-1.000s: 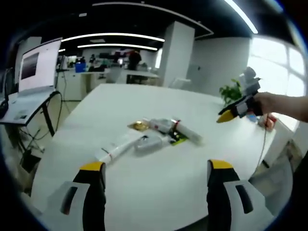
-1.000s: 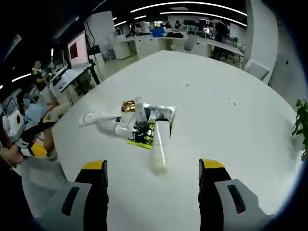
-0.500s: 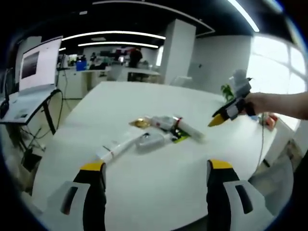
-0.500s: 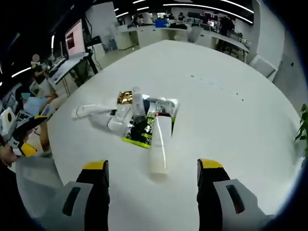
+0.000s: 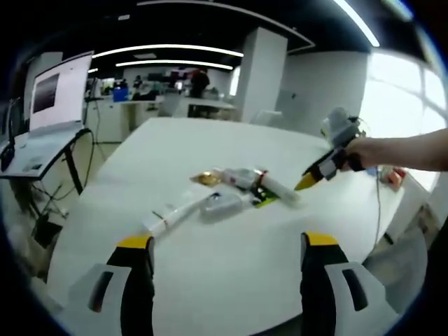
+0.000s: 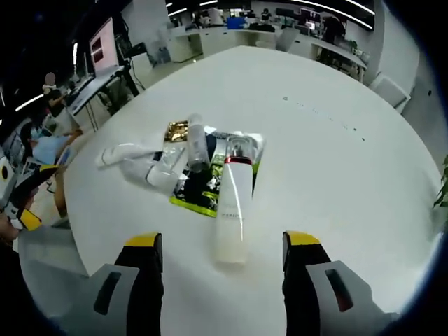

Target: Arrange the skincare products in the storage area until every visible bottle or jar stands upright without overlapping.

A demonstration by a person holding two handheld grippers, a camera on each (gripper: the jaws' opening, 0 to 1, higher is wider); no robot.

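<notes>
- In the left gripper view the left gripper (image 5: 222,280) hovers over the near edge of the white table (image 5: 231,294), its two yellow-tipped jaws wide apart with nothing between them.
- Ahead of those jaws, well apart from them, a white tube (image 5: 170,219) lies flat, nearest the left jaw and pointing away toward the heap.
- Just beyond it a pale squat bottle (image 5: 221,205) lies on its side, touching the cluster.
- Farther off lie a gold-coloured jar (image 5: 205,179) and a long white bottle (image 5: 274,190) with a red band, also lying down, over a green and black packet (image 5: 262,203).
- At the right of that view the right gripper (image 5: 308,182), held in a hand (image 5: 357,150), points its yellow tip down near the long white bottle's end; whether its jaws touch it I cannot tell.
- In the right gripper view the right gripper (image 6: 222,262) has its jaws spread, empty.
- The long white bottle (image 6: 234,207) lies between and just ahead of them, its base toward the jaws.
- To its left lie the packet (image 6: 199,192), a clear bottle (image 6: 197,143), the gold jar (image 6: 176,130) and the tube (image 6: 124,153).
</notes>
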